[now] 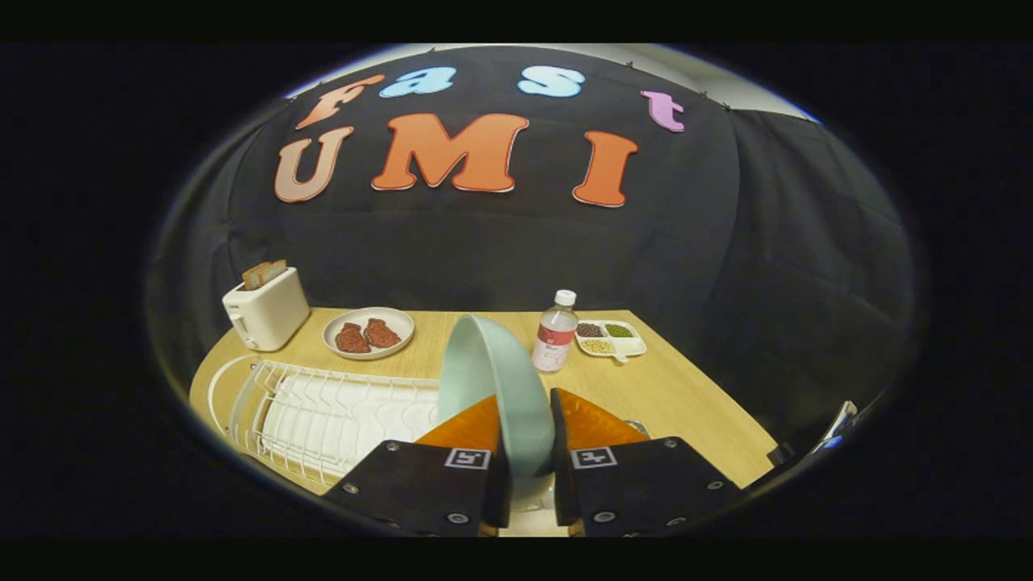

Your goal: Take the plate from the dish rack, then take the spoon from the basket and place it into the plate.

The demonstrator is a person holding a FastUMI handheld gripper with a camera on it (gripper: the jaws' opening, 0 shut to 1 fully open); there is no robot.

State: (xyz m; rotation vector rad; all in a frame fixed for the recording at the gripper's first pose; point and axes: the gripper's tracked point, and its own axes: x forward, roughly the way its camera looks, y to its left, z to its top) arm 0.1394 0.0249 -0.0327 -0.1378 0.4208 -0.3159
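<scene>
A pale green plate [496, 387] stands on edge between my two orange fingers, rising up ahead of them. My gripper [526, 440] is shut on its rim, one pad on each face. Below and to the left lies the white wire dish rack [323, 411] on the wooden table [686, 395]; the plate is lifted above the rack's right end. A small bit of metal [637, 424] peeks out just past the right finger; I cannot tell what it is.
At the back of the table stand a white toaster [266, 311] with bread slices, a plate with two pieces of meat [368, 332], a plastic bottle [555, 332] and a small divided dish of beans [611, 339].
</scene>
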